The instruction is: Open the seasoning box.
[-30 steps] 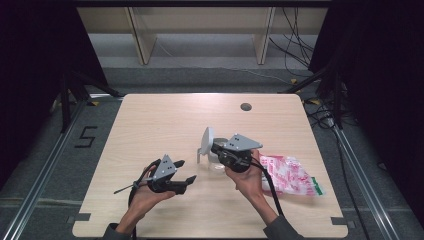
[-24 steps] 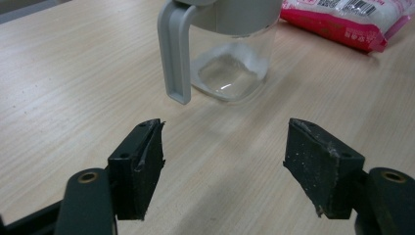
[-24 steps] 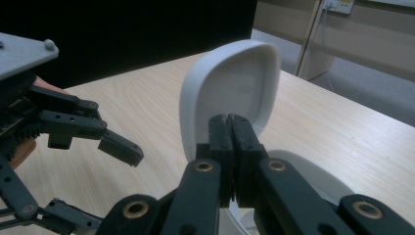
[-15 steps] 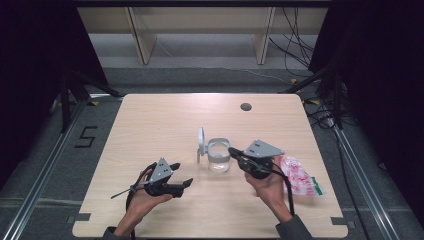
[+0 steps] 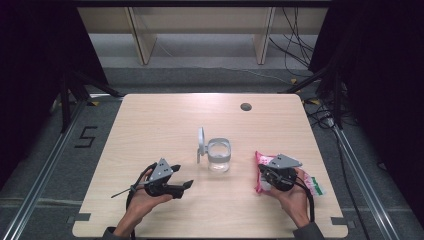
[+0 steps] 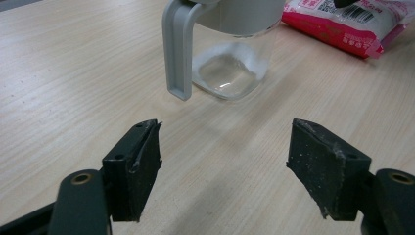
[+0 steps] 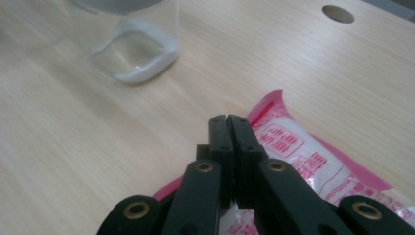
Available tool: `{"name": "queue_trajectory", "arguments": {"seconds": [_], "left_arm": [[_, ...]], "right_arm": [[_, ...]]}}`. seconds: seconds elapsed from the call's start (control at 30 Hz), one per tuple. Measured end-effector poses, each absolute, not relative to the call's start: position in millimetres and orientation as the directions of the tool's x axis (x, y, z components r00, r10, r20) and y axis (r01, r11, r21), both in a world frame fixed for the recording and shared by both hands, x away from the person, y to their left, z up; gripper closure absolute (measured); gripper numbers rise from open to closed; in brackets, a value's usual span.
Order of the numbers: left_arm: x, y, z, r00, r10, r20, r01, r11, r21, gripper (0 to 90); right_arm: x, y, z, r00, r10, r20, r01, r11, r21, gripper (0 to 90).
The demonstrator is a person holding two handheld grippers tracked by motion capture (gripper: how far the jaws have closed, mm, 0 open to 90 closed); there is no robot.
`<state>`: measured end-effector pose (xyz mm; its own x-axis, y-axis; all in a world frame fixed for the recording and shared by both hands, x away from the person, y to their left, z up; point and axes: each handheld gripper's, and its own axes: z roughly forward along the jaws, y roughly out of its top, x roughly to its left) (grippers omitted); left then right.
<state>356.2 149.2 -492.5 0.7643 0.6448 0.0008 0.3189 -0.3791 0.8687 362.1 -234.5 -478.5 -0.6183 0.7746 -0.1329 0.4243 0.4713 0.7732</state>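
The pale wooden surface (image 5: pixel 165 125) carries everything here, with a small dark round hole (image 5: pixel 245 106) at its far right. Near its middle stands a clear glass jar (image 5: pixel 219 156) with a grey collar, its grey lid (image 5: pixel 201 142) hinged up on the left side. In the left gripper view the jar (image 6: pixel 230 73) stands just beyond the spread jaws, its grey lid arm (image 6: pixel 178 49) hanging down in front, apart from both pads. To the right of the jar, near the right edge, lies a pink and white packet (image 5: pixel 310 182), flat on the wood. The right claw (image 5: pixel 267 175) sits directly over the packet's left end, clenched tight with nothing between its jaws; in the right gripper view the closed tips (image 7: pixel 229 120) hang just above the pink edge of the packet (image 7: pixel 293 147), and touch cannot be told. The left claw (image 5: pixel 182 186) lies near the left front, released and wide, its jaws having just been opening with nothing between them, pointing toward the jar but well short of it.
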Motion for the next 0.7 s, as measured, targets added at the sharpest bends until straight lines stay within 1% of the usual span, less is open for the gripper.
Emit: {"name": "queue_trajectory", "arguments": {"seconds": [0.03,0.07,0.1,0.13,0.17,0.2,0.27,0.33,0.37,0.4,0.43,0.5,0.53,0.57,0.63,0.67,0.7], "left_arm": [[356,149,-492,0.764,0.645,0.001,0.319,-0.379,0.869,27.4],[354,148,-494,0.748,0.664,-0.030,0.351,-0.355,0.866,27.2],[354,148,-494,0.745,0.666,-0.036,0.356,-0.352,0.866,27.2],[354,149,-494,0.747,0.665,-0.026,0.352,-0.361,0.863,27.2],[356,150,-493,0.755,0.656,0.004,0.332,-0.387,0.860,27.1],[356,149,-494,0.752,0.659,-0.009,0.332,-0.367,0.869,27.1],[356,150,-493,0.753,0.658,-0.001,0.333,-0.380,0.863,27.1],[355,150,-493,0.745,0.667,-0.005,0.346,-0.380,0.858,27.1],[355,149,-494,0.743,0.669,-0.035,0.354,-0.348,0.868,27.1],[356,150,-494,0.746,0.666,-0.011,0.333,-0.359,0.872,27.0],[356,151,-494,0.752,0.659,-0.002,0.334,-0.378,0.863,27.0],[357,152,-494,0.754,0.657,0.005,0.327,-0.382,0.864,27.0],[357,151,-494,0.752,0.659,-0.004,0.330,-0.372,0.868,27.0],[356,151,-494,0.737,0.676,-0.021,0.354,-0.359,0.864,27.0],[356,151,-494,0.738,0.675,-0.016,0.351,-0.364,0.863,27.0],[355,151,-494,0.742,0.670,-0.029,0.356,-0.356,0.864,27.0],[356,152,-494,0.752,0.659,-0.008,0.335,-0.372,0.866,27.0]], "right_arm": [[362,-234,-479,-0.618,0.775,-0.133,0.424,0.471,0.773,90.0],[359,-233,-482,-0.633,0.762,-0.138,0.419,0.487,0.766,90.0],[358,-232,-483,-0.639,0.758,-0.130,0.427,0.490,0.760,90.0],[358,-232,-483,-0.639,0.758,-0.130,0.427,0.490,0.760,90.0],[357,-231,-484,-0.642,0.755,-0.130,0.426,0.493,0.758,90.0],[355,-229,-485,-0.646,0.753,-0.128,0.437,0.501,0.747,90.0],[354,-229,-486,-0.656,0.740,-0.145,0.421,0.518,0.745,90.0],[348,-228,-486,-0.652,0.744,-0.147,0.430,0.522,0.737,90.0],[346,-229,-485,-0.657,0.737,-0.156,0.424,0.533,0.733,90.0],[342,-234,-484,-0.662,0.732,-0.160,0.428,0.544,0.722,90.0],[339,-236,-484,-0.660,0.736,-0.150,0.436,0.537,0.722,90.0],[337,-239,-485,-0.665,0.735,-0.133,0.445,0.532,0.720,90.0],[336,-242,-484,-0.667,0.733,-0.134,0.441,0.534,0.722,90.0],[331,-248,-484,-0.660,0.741,-0.119,0.457,0.523,0.719,90.0],[330,-253,-483,-0.660,0.742,-0.119,0.457,0.522,0.720,90.0],[328,-260,-484,-0.662,0.741,-0.109,0.459,0.516,0.723,90.0],[328,-260,-484,-0.662,0.741,-0.109,0.459,0.516,0.723,90.0]]}}
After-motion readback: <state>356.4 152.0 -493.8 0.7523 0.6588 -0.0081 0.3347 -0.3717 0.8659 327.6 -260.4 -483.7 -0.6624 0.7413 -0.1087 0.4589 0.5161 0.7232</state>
